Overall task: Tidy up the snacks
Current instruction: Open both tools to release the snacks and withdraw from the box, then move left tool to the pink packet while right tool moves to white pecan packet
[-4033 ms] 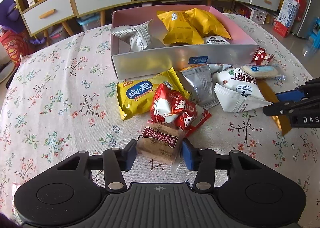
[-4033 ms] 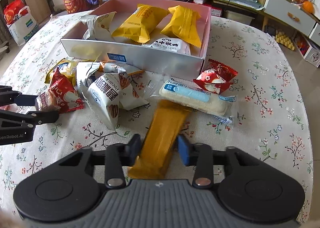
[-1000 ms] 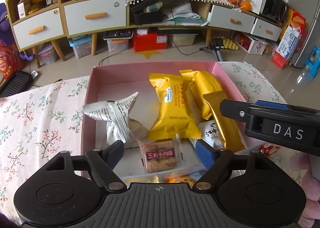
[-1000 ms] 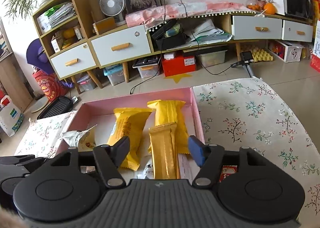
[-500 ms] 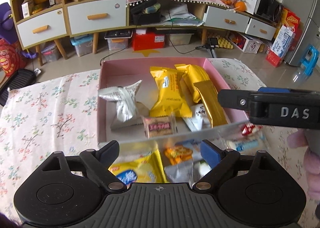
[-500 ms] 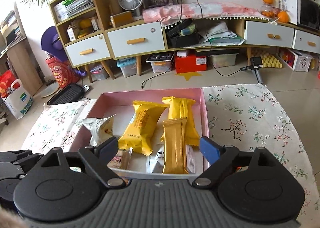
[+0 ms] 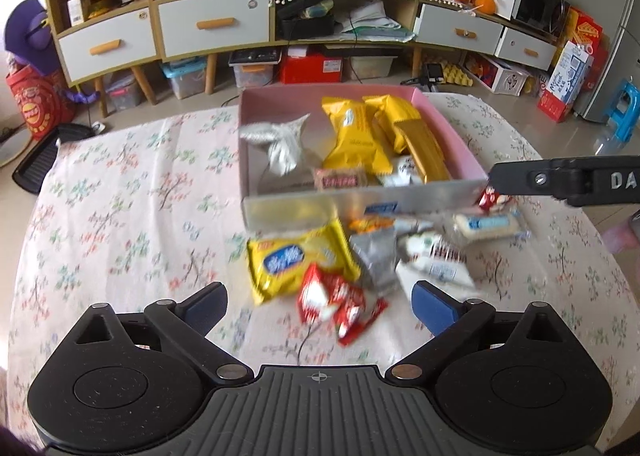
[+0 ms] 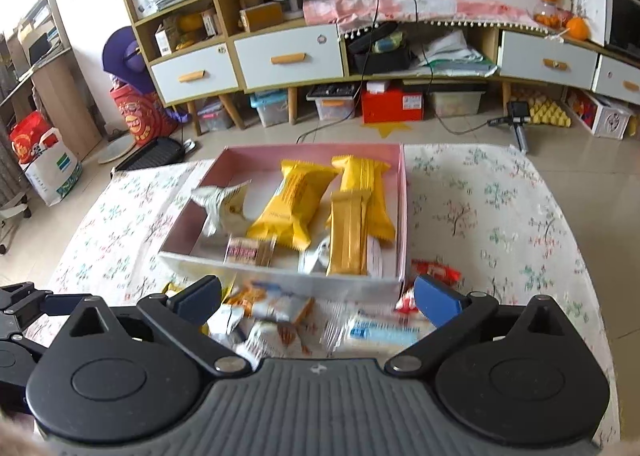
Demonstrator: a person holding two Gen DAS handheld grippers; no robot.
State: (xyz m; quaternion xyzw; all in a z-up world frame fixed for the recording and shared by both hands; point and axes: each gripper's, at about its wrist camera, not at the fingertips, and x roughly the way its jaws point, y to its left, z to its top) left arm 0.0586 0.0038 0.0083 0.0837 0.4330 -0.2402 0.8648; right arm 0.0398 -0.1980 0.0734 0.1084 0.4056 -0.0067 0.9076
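Here, both tongs (image 7: pixel 318 302) (image 8: pixel 318 294) gape empty; crinkly bright snacks (image 7: pixel 340 284) lie blurred.

Pink box (image 7: pixel 452 128) holds yellow, gold and silver snack packets (image 7: pixel 352 140); more packets (image 7: pixel 296 264) lie scattered just before it.

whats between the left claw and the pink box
In the left wrist view, loose snacks lie between the open left claw and the pink box: red packets, a yellow packet and a silver packet.
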